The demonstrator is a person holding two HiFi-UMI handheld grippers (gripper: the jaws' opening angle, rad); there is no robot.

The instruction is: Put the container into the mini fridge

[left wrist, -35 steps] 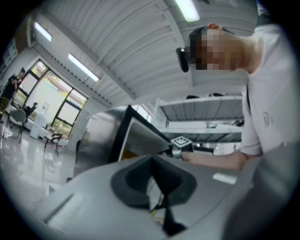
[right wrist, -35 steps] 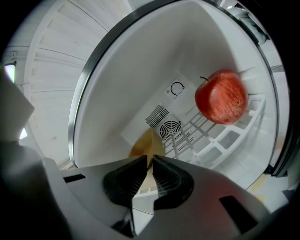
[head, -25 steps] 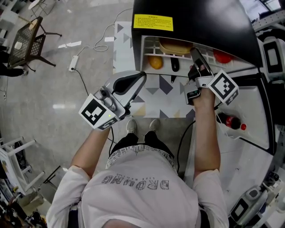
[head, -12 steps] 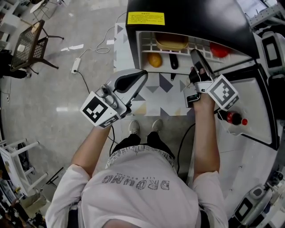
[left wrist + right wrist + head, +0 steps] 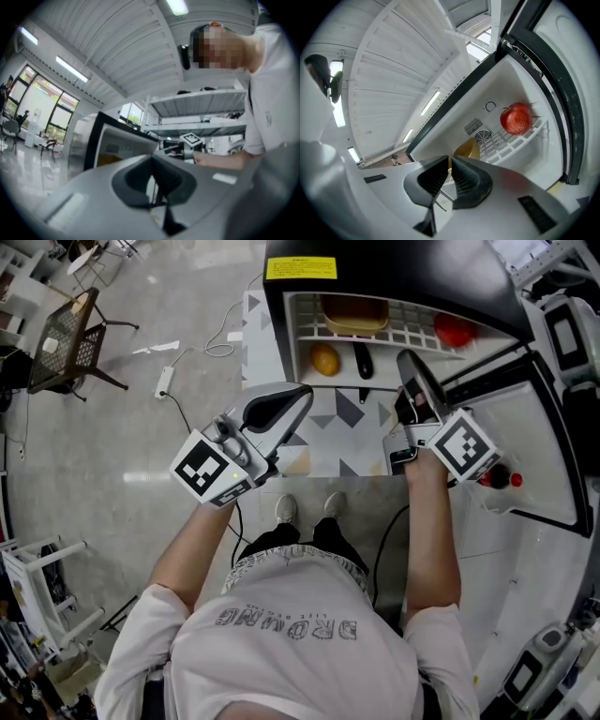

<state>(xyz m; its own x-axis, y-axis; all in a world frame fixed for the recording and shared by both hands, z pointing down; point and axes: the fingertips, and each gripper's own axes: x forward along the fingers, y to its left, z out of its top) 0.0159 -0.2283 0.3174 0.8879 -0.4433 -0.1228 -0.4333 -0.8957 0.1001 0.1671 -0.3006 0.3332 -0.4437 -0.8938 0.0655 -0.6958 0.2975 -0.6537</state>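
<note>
The mini fridge (image 5: pixel 394 263) stands open ahead of me, black on top with a yellow label. A tan container (image 5: pixel 354 313) sits on its white wire shelf; it also shows behind the jaws in the right gripper view as the tan container (image 5: pixel 468 149). My right gripper (image 5: pixel 406 362) points into the fridge just short of the shelf, shut with nothing held. My left gripper (image 5: pixel 302 393) hangs over the patterned mat to the left of the fridge mouth, shut and empty. In the left gripper view the left gripper (image 5: pixel 152 159) points at the fridge's open side.
A red fruit (image 5: pixel 454 331) lies on the shelf's right, an orange (image 5: pixel 324 359) and a dark object (image 5: pixel 364 360) below it. The open door (image 5: pixel 530 418) swings right and holds a red-capped bottle (image 5: pixel 497 479). A power strip (image 5: pixel 164 381) and a chair (image 5: pixel 70 334) stand left.
My right gripper has drawn back slightly from the shelf. The head view has shifted, so more of the shelf shows. The left gripper has hardly moved.
</note>
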